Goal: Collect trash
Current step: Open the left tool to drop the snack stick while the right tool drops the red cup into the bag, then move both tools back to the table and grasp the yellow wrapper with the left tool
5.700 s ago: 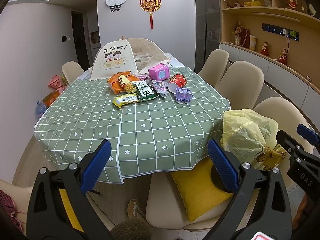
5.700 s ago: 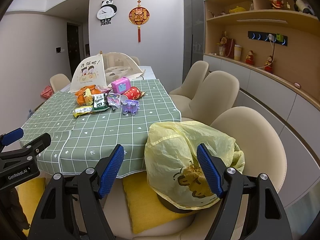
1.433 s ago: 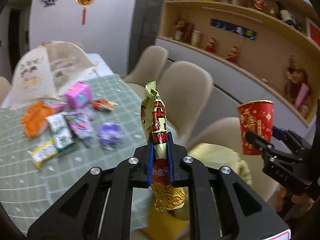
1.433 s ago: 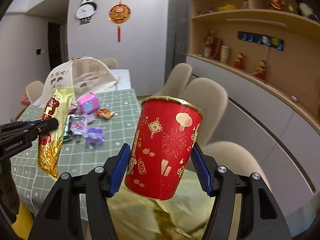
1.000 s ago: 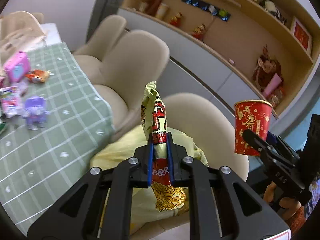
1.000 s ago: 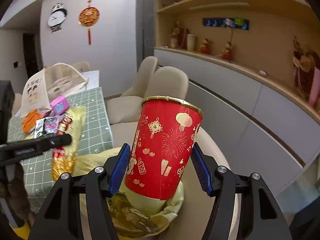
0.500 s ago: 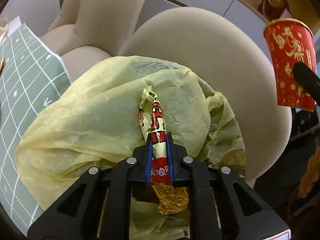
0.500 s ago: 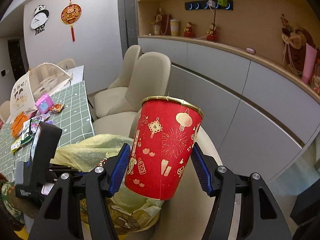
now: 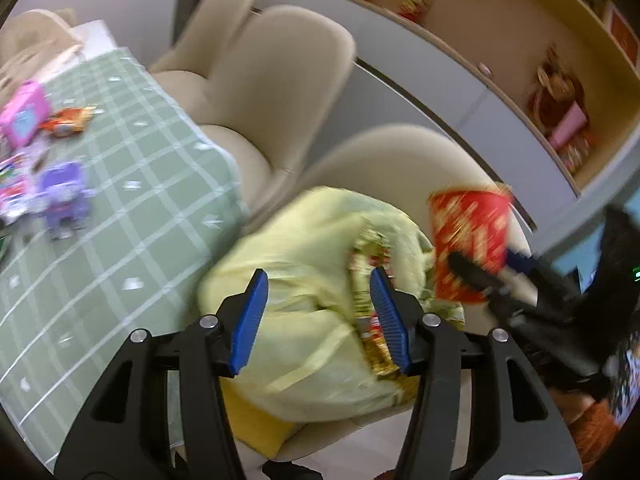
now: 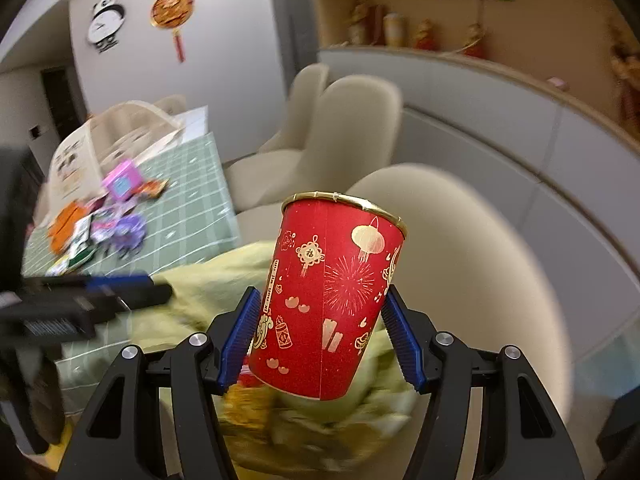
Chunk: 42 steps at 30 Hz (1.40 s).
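Over the crumpled yellow plastic trash bag (image 9: pixel 308 320) on the beige chair seat (image 10: pixel 500 264), the left gripper (image 9: pixel 320 312) has just been opening; its blue pads stand apart, empty, the red-and-gold snack wrapper (image 9: pixel 366 280) lying in the bag's mouth. Just beside it, the right gripper (image 10: pixel 320 340) is clamped on the tilted red paper cup with gold prints (image 10: pixel 332 296), above the bag.

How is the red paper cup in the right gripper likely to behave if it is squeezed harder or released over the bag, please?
The red cup looks thin-walled and empty, so probably light and crushable. It sits tilted in the right gripper; released, it would likely tumble into the yellow bag.
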Each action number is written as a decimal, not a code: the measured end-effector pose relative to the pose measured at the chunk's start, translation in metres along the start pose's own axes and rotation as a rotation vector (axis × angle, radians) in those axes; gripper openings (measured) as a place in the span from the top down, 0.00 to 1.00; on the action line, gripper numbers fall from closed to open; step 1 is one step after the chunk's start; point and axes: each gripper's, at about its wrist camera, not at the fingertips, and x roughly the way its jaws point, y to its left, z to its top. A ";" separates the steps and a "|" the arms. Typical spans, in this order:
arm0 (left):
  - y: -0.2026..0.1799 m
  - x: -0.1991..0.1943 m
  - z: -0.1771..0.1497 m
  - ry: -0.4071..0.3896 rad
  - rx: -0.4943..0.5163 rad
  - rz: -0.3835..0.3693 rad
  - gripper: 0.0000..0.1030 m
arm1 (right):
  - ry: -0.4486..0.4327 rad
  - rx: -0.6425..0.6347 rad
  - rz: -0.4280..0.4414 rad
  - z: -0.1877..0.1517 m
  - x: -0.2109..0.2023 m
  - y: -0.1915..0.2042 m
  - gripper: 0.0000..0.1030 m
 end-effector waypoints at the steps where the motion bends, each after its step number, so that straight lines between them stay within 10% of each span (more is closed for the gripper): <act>1: 0.003 -0.007 0.000 -0.012 -0.014 0.012 0.51 | 0.029 -0.008 0.014 -0.004 0.011 0.007 0.43; 14: 0.081 -0.086 -0.043 -0.120 -0.158 0.145 0.49 | 0.264 -0.017 -0.030 -0.031 0.088 0.026 0.43; 42: 0.188 -0.154 -0.093 -0.248 -0.361 0.316 0.44 | -0.008 -0.107 0.118 0.018 -0.003 0.077 0.36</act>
